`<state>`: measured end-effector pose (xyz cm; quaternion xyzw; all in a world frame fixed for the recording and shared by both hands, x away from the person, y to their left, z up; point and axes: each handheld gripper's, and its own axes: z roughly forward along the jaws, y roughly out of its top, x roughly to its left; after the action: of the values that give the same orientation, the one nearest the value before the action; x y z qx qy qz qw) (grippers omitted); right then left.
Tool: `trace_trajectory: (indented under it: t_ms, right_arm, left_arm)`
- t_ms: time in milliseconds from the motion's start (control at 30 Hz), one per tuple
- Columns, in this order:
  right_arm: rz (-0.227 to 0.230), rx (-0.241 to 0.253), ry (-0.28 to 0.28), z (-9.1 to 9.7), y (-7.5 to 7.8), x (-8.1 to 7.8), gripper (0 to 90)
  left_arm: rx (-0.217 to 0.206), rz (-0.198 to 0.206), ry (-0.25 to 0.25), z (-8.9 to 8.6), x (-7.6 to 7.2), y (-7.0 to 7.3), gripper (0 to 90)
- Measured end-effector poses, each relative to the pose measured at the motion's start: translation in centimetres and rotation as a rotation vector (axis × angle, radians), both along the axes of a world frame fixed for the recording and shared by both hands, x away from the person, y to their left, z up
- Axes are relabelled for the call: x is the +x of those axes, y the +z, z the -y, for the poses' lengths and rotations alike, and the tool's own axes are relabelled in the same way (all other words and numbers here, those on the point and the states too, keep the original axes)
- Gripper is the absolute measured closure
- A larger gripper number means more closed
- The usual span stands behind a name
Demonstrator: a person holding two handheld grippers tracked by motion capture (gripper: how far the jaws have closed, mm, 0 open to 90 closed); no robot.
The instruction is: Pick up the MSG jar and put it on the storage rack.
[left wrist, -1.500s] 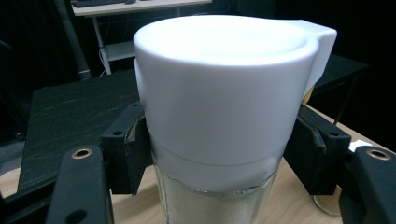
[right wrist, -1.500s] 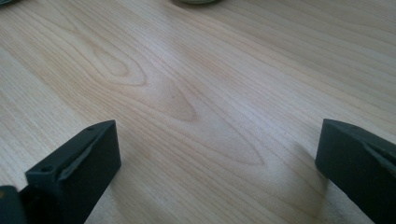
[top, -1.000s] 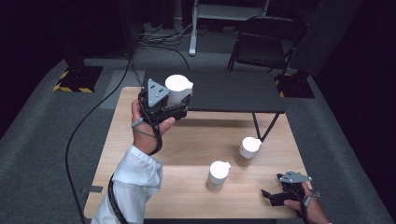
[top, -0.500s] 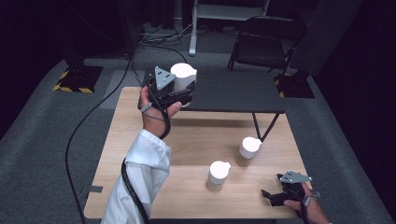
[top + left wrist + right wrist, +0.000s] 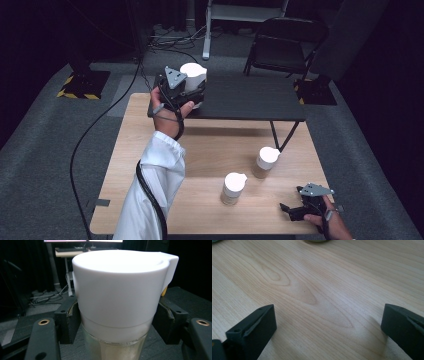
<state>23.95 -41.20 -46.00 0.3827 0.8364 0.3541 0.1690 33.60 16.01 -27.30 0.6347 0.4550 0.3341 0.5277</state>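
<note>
Over the dark raised shelf (image 5: 250, 100), your left claw (image 5: 192, 92) grips a white-lidded jar (image 5: 117, 305); lower it gently, then release; right claw (image 5: 295, 212) rests open.

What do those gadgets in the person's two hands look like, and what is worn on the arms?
Each hand holds a black, boxy left gripper or right gripper with two blocky black jaws and a grey three-cornered plate on top. A black cable trails from the left one along a loose white sleeve. A strap circles the right wrist.

Dark studio lab, black drapes (cables (image 5: 95, 125) trailing), folding chair (image 5: 285, 47)
</note>
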Motion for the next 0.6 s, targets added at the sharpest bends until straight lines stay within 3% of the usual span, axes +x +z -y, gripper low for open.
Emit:
trace_trajectory:
  t_ms: [333,500,600]
  right_arm:
    - [0.0,0.0,0.0,0.0,0.0,0.0,0.0]
    - [0.0,0.0,0.0,0.0,0.0,0.0,0.0]
    - [0.0,0.0,0.0,0.0,0.0,0.0,0.0]
  left_arm:
    - [0.006,-0.021,-0.001,-0.2,0.7,-0.7,30.1]
    - [-0.001,-0.015,-0.006,-0.4,0.7,-1.3,30.1]
    - [0.02,-0.004,-0.026,-0.6,0.7,-1.4,30.0]
